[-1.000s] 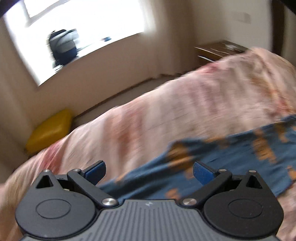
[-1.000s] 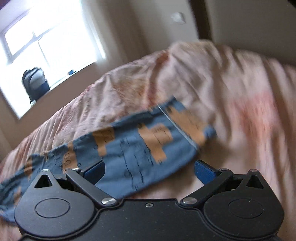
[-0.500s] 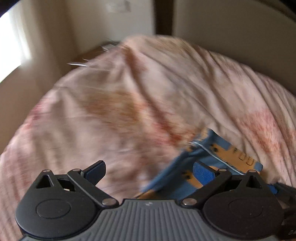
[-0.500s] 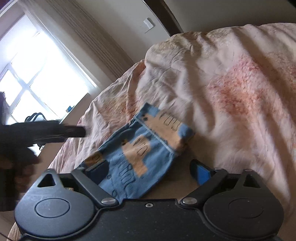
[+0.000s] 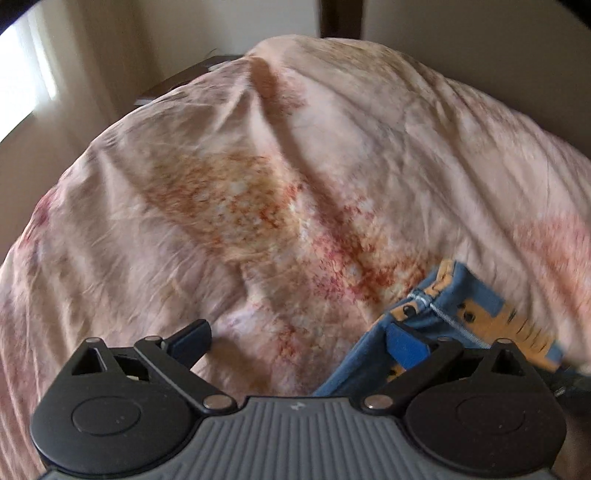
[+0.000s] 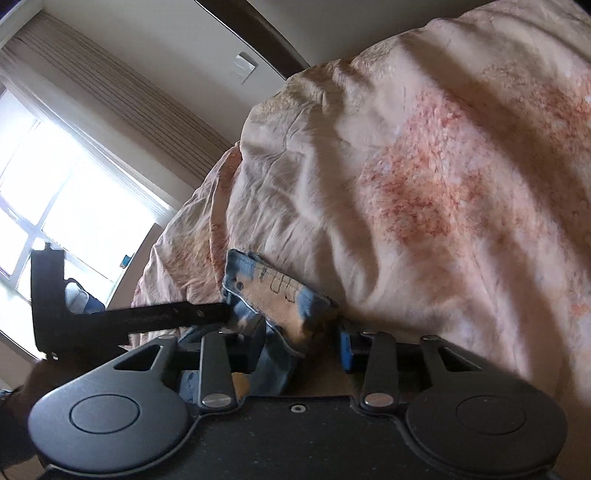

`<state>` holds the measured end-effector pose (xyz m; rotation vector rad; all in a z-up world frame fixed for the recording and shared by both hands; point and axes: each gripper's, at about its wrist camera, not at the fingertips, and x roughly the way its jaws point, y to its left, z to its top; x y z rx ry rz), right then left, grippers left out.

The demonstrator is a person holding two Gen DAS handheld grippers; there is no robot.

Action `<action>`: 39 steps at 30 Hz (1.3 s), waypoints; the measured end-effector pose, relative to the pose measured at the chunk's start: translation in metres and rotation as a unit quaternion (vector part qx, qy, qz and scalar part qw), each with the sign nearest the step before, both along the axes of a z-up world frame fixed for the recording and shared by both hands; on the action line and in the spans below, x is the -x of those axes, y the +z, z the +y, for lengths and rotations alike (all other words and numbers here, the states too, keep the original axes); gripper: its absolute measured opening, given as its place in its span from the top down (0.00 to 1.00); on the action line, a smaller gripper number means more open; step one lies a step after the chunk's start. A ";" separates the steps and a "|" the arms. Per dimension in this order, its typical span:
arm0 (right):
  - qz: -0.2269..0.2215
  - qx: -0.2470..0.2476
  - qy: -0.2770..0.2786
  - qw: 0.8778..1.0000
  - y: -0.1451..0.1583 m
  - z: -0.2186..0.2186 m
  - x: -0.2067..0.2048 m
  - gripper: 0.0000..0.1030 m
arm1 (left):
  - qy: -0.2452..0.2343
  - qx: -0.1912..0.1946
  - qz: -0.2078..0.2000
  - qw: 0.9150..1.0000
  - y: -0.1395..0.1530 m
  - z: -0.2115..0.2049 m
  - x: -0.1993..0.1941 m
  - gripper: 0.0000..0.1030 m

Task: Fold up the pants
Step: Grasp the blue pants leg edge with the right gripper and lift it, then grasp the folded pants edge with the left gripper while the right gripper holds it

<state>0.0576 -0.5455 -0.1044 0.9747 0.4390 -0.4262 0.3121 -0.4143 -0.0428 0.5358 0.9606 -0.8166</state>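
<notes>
The pants (image 5: 465,314) are blue with orange patches and lie on a pink bedspread (image 5: 258,192). In the left wrist view my left gripper (image 5: 295,339) is open, with its right finger (image 5: 404,345) touching the pants' waistband edge. In the right wrist view the pants (image 6: 273,295) are bunched between the fingers of my right gripper (image 6: 303,347), whose jaws are partly closed around the fabric. The left gripper's body (image 6: 110,314) shows as a dark bar at the left, reaching the same end of the pants.
The pink bedspread (image 6: 424,177) with red-orange blotches is rumpled into ridges. A bright window (image 6: 55,192) with curtains is at the left. A dark headboard or door frame (image 6: 258,26) and a wall switch (image 6: 243,66) are beyond the bed.
Both grippers have swung from the stretched-out pants toward the waistband end. The right gripper's jaws have narrowed around the fabric. The pants are now bunched there.
</notes>
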 end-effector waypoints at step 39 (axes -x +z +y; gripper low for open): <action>0.089 0.448 0.178 0.871 0.037 0.113 -0.036 0.84 | 0.027 -0.069 0.160 0.984 0.025 -0.062 0.047 0.56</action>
